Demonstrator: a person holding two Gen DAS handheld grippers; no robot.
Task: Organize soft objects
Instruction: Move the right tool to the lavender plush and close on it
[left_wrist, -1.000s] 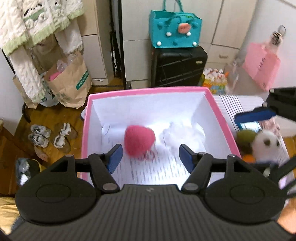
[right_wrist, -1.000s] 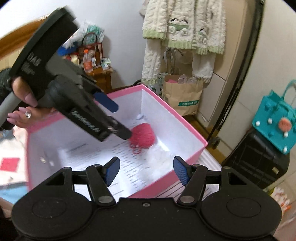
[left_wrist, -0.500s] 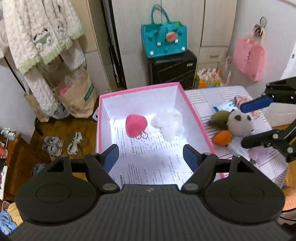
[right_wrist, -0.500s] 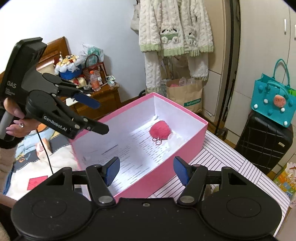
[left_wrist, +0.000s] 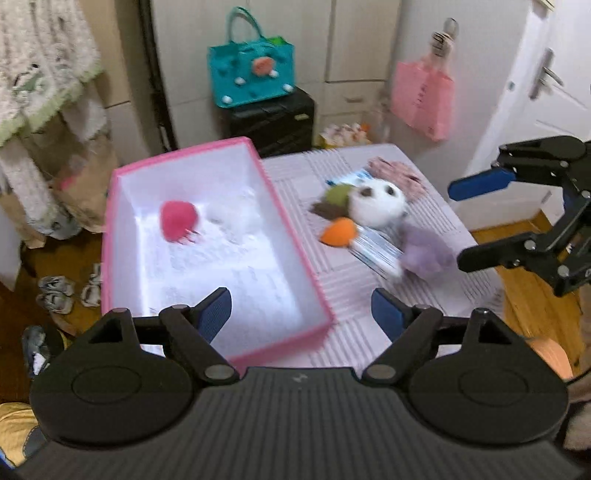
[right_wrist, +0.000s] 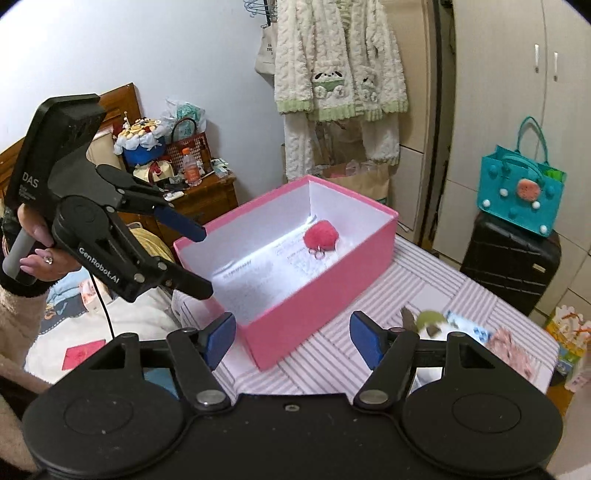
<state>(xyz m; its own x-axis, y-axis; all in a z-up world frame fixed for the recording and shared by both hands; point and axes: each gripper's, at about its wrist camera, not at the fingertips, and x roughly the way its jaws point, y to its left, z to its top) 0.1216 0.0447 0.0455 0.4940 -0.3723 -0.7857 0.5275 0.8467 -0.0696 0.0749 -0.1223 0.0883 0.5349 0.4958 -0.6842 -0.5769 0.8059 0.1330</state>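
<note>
Toys are going into the pink box (left_wrist: 288, 236), one at a time. Two soft things lie inside it at the far end: a pink fluffy ball (left_wrist: 177, 220) and a white fluffy lump (left_wrist: 236, 218) just beside it. More soft toys wait in a pile on the striped tabletop (left_wrist: 351, 295), right of the box: a white panda plush (left_wrist: 375, 201), a green toy (left_wrist: 338, 194) touching it, an orange one (left_wrist: 339, 232) and a purple one (left_wrist: 424, 253).

Both tongs are open and hold nothing. The left tongs (left_wrist: 301, 312) hang over the near corner of the box. The right tongs (left_wrist: 469, 221) hang at the right side of the tabletop, near the purple toy.

I think the next step is to pick one toy from the pile. The tongs must come down around it, squeeze softly, and carry it over the box wall.

The toys sit close together and touch, so two might come up at once. A shiny blue and white packet (left_wrist: 373, 251) lies under the pile and could get pinched too. A pink patterned cloth (left_wrist: 395, 173) lies behind the panda. A teal bag (left_wrist: 253, 74) sits on a black suitcase (left_wrist: 271, 122) past the tabletop, out of the way.
</note>
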